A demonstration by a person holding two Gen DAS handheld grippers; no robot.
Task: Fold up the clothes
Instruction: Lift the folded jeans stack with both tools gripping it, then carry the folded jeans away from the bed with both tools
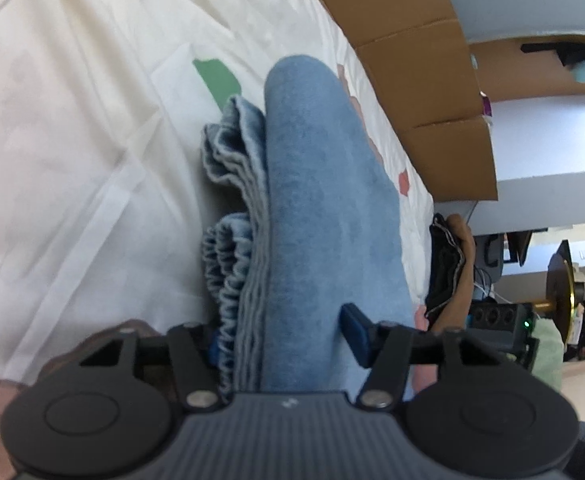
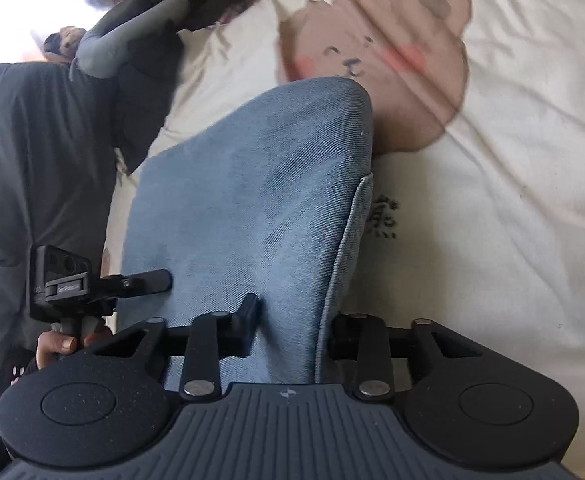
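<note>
Denim garment (image 1: 324,184), folded on the bed (image 1: 72,120), runs between both tilted-down grippers; left gripper (image 1: 284,344) and right gripper (image 2: 288,332) each straddle it, grip uncertain.
</note>
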